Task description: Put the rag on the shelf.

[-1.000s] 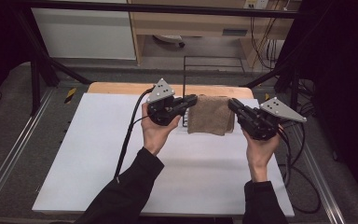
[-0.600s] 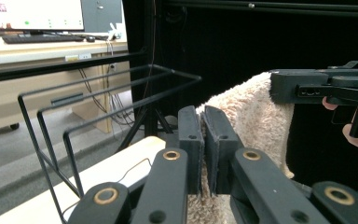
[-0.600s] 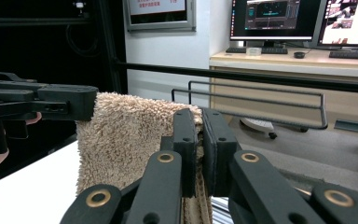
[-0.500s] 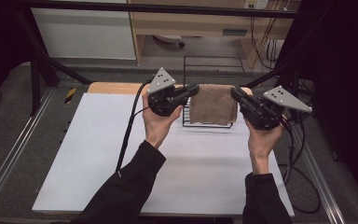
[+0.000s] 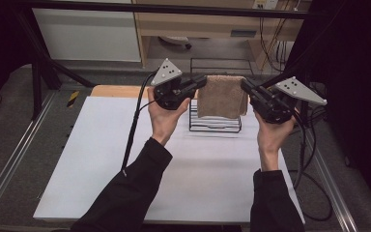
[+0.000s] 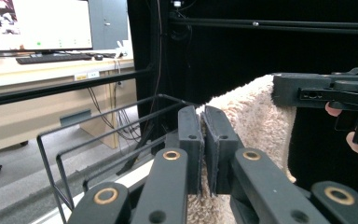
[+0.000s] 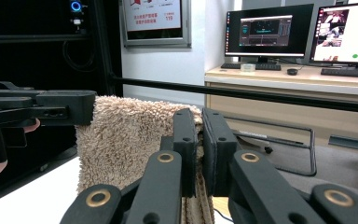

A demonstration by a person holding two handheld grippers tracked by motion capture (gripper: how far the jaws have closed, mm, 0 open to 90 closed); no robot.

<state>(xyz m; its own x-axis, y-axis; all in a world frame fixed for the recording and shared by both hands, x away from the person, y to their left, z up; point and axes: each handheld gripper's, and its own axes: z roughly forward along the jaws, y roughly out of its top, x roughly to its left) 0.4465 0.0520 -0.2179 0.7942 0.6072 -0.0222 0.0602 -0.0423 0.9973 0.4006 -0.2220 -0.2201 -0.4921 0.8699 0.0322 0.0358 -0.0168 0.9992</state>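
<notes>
A brown towel [image 5: 221, 96] hangs stretched in the air above a black wire rack [image 5: 214, 123] at the back of the white table. My left gripper [image 5: 200, 81] is shut on the towel's upper left corner and my right gripper [image 5: 245, 85] is shut on its upper right corner. In the left gripper view the jaws pinch the fluffy towel [image 6: 256, 121] edge at the gripper [image 6: 204, 116], with the rack's wires [image 6: 98, 140] to the left and below. In the right gripper view the gripper [image 7: 199, 119] clamps the towel [image 7: 126, 135], and the other gripper [image 7: 37, 109] holds its far corner.
The white table top [image 5: 125, 164] lies below my forearms, with a wooden strip [image 5: 116, 91] along its back edge. Cables [image 5: 133, 125] trail from both grippers. Desks with monitors [image 7: 265, 32] stand beyond the table, and metal rails run along both sides.
Both grippers have lifted the towel up and toward the back, so it now hangs above the wire rack, which was covered before.
</notes>
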